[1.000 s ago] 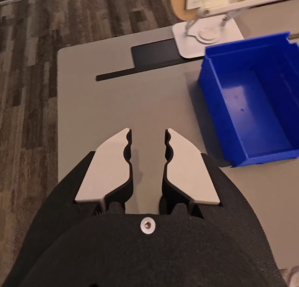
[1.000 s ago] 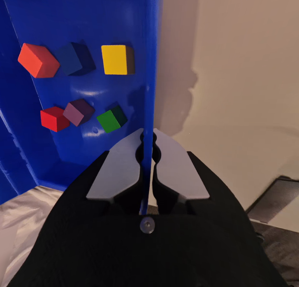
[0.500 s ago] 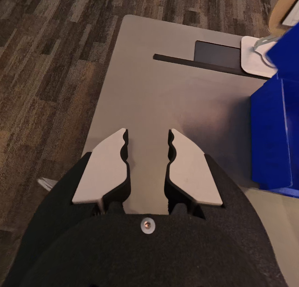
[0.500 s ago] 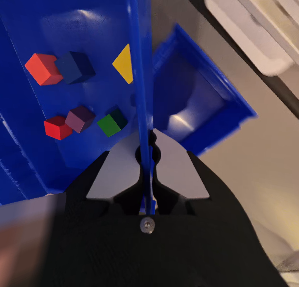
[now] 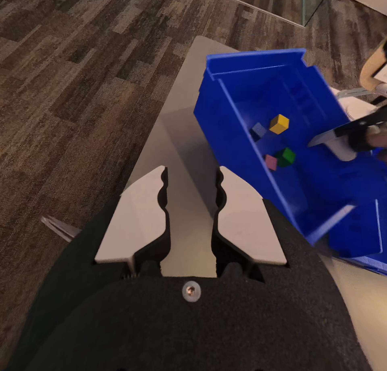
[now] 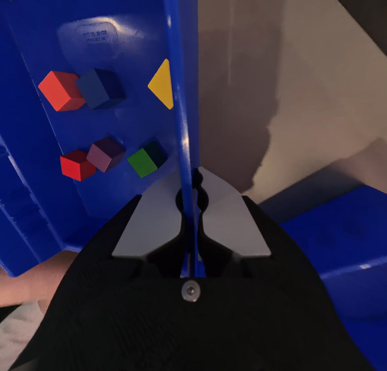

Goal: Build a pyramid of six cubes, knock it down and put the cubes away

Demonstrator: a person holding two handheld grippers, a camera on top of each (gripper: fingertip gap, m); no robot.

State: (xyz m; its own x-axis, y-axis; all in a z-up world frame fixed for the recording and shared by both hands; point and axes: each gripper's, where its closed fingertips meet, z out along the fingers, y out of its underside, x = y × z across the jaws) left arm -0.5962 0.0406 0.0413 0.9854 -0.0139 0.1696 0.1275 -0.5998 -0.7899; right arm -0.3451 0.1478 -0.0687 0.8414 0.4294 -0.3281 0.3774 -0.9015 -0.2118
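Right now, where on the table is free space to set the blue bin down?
The grey table is bare between the open left gripper and the carried blue bin. To the right it is crowded: a second blue bin sits there.

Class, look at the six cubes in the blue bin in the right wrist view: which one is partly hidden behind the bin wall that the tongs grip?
The yellow cube. The gripped wall cuts off its right side; the other five show whole.

The blue bin's wall (image 6: pixel 178 118) hid most of the yellow cube (image 6: pixel 162 84), leaving one triangular face. In the left wrist view, that wall (image 5: pixel 247 143) covered the red and orange cubes, and the right tool (image 5: pixel 326 140) was blurred and cut off by the edge.
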